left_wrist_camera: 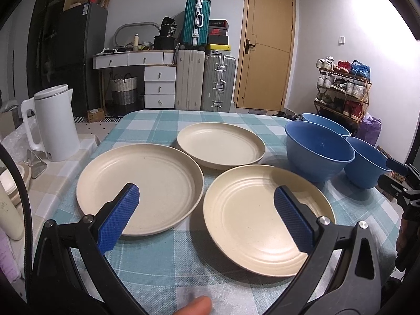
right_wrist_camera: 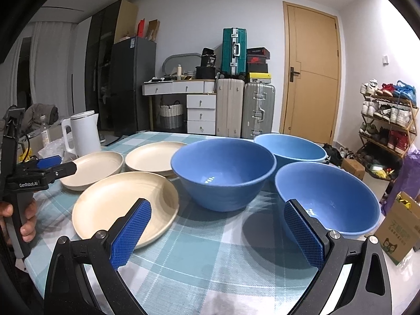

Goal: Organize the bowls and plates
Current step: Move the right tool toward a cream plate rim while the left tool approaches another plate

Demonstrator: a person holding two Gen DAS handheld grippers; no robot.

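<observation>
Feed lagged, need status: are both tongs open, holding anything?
Left tongs: open, holding nothing, above the cream plates.
Right tongs: open, holding nothing, facing the blue bowls.

Both tongs [left_wrist_camera: 206, 193] [right_wrist_camera: 218, 212] agape, empty.

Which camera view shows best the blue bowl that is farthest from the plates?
The right wrist view: that blue bowl is close, with its inside and nearly all of its rim visible, only partly covered by a gripper finger. In the left wrist view the same bowl is small at the right edge, partly behind another bowl.

Three cream plates [left_wrist_camera: 162, 157] lie flat beside three upright blue bowls [right_wrist_camera: 223, 168].
</observation>
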